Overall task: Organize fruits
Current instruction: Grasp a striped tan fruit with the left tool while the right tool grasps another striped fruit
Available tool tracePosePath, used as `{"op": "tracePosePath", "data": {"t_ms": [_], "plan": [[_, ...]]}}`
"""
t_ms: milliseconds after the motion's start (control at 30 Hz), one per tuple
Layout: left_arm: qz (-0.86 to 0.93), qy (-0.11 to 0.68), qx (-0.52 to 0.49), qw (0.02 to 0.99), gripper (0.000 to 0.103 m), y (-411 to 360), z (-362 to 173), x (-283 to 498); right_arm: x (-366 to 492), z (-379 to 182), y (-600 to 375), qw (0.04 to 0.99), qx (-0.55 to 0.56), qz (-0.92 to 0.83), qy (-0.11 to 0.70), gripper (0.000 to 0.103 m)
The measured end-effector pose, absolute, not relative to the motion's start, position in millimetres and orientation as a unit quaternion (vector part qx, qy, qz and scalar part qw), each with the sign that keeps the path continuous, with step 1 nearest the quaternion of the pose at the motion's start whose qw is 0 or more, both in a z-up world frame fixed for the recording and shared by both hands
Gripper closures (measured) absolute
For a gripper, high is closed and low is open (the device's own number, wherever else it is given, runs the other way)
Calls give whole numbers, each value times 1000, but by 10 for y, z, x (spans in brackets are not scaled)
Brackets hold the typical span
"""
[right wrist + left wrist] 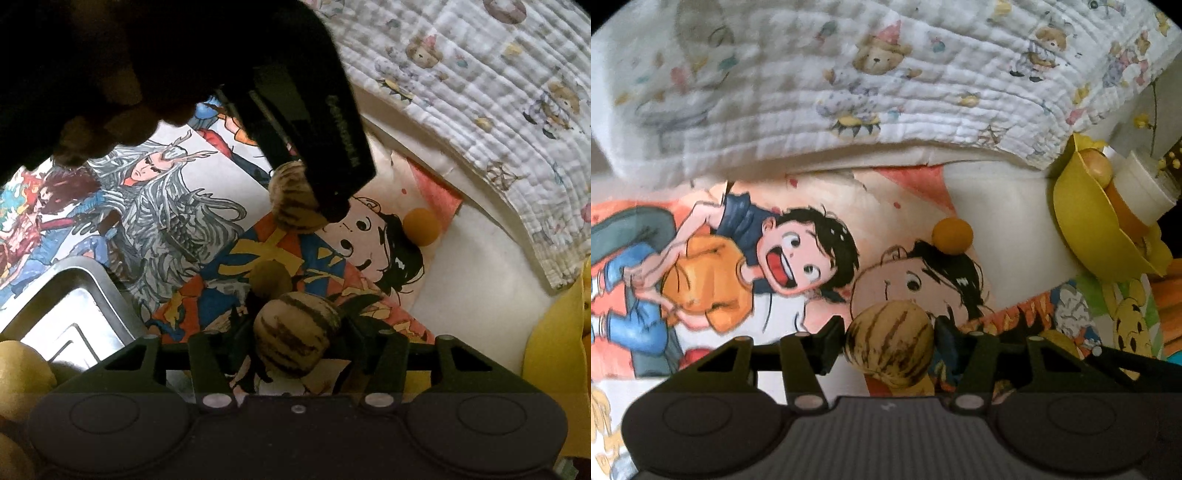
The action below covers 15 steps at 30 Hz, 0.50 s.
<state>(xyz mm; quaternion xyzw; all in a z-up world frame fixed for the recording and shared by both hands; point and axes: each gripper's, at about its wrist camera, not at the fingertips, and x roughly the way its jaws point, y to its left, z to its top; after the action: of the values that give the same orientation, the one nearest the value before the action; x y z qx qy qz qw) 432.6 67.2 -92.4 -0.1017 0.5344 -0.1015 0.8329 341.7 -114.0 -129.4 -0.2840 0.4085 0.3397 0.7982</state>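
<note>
We clamp our left gripper [889, 345] on one striped fruit [889, 345] and our right gripper [295, 341] on another striped fruit [295, 338], both over the cartoon cloth [746, 258]. At ten o'clock from the right gripper the steel tray [92, 288] shows bare metal; at two o'clock lies an orange fruit [422, 226].

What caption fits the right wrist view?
Right claw shut on a striped fruit; beyond it, left claw grips another above the cartoon-print cloth.

Both wrist cameras look steeply down, close over the cartoon-printed cloth [798, 258], sharing the small orange fruit [422, 226].
</note>
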Motion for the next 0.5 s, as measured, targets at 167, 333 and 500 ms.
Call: {"op": "tracePosePath", "data": {"t_ms": [167,333,500], "plan": [[-92,533,-125,832,45,688,-888,4097,3263,-1269,-1184,800,-280,343,405,48],[-74,532,-154,829,45,738,-825,3804,3084,-1167,-1258,802,-266,352,402,48],[-58,539,-178,821,45,796,-759,3480,2883,-1064,-1365,803,-242,356,414,48]]}}
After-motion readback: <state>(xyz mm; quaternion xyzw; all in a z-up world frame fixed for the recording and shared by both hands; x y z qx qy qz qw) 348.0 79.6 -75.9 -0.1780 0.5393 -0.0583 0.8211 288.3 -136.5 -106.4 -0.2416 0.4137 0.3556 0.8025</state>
